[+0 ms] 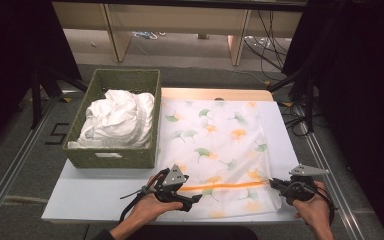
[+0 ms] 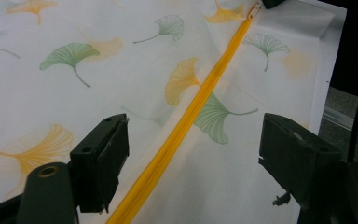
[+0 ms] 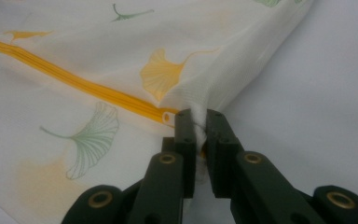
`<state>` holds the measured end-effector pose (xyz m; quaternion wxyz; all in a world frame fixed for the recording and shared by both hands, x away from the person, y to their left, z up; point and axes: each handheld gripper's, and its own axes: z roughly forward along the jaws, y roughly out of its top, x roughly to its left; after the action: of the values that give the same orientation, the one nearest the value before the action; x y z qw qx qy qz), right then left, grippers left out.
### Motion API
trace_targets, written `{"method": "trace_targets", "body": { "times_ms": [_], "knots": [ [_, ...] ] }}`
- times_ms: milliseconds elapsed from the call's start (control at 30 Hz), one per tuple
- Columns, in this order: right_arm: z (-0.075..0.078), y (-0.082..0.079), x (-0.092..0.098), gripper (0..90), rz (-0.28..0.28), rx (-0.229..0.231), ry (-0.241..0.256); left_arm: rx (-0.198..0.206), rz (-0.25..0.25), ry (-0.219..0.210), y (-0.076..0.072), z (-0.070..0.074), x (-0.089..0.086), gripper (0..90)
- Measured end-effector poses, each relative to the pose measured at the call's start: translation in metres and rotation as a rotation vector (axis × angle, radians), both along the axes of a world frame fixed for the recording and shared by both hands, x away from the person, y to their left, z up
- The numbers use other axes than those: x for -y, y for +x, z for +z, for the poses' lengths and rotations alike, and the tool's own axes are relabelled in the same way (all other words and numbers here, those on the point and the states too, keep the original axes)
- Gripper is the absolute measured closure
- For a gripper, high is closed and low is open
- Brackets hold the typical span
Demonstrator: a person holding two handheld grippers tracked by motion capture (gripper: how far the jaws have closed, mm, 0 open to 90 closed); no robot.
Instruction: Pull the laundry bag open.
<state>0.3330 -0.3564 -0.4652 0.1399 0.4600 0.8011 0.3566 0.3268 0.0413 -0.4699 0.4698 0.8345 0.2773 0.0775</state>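
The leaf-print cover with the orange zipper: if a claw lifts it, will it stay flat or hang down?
Probably hang: the leaf-print cover bunches where the right claw pinches its edge. It looks thin, likely light. The orange zipper may make a slightly firmer line.

A lab or recording studio: black curtains (image 1: pixel 10 60) hang on both sides, cables (image 1: pixel 270 40) trail over the floor behind the tabletop (image 1: pixel 80 200), and metal rails (image 1: pixel 10 165) with floor markings flank it.
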Motion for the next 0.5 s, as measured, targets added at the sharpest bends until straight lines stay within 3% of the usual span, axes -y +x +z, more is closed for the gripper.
{"method": "trace_targets", "body": {
  "times_ms": [33, 167, 233, 300, 333, 400, 467, 500],
  "knots": [
    [0.002, 0.0, -0.001, 85.0, 0.0, 0.017, -0.011, -0.019, -0.008, -0.007, 0.0, 0.0, 0.003, 24.1],
    [0.014, -0.003, -0.007, 85.0, 0.005, 0.057, -0.037, -0.022, -0.041, -0.019, 0.003, -0.002, 0.015, 24.9],
    [0.014, -0.003, -0.01, 85.0, 0.005, 0.051, -0.019, -0.022, -0.045, -0.033, 0.004, -0.003, 0.025, 25.3],
    [0.019, -0.003, -0.013, 85.0, 0.028, 0.1, -0.058, -0.012, -0.07, -0.022, 0.006, -0.004, 0.034, 26.4],
    [0.021, -0.005, -0.016, 84.9, 0.025, 0.086, -0.039, -0.012, -0.083, -0.028, 0.007, -0.004, 0.039, 27.3],
    [0.025, -0.004, -0.019, 85.0, 0.055, 0.126, -0.055, -0.02, -0.11, -0.04, 0.009, -0.003, 0.048, 31.9],
    [0.028, -0.003, -0.024, 85.0, 0.07, 0.133, -0.046, -0.033, -0.113, -0.045, 0.011, -0.003, 0.056, 33.5],
    [0.029, -0.003, -0.024, 85.0, 0.067, 0.136, -0.047, -0.048, -0.139, -0.048, 0.013, -0.003, 0.059, 36.0]
  ]
}}
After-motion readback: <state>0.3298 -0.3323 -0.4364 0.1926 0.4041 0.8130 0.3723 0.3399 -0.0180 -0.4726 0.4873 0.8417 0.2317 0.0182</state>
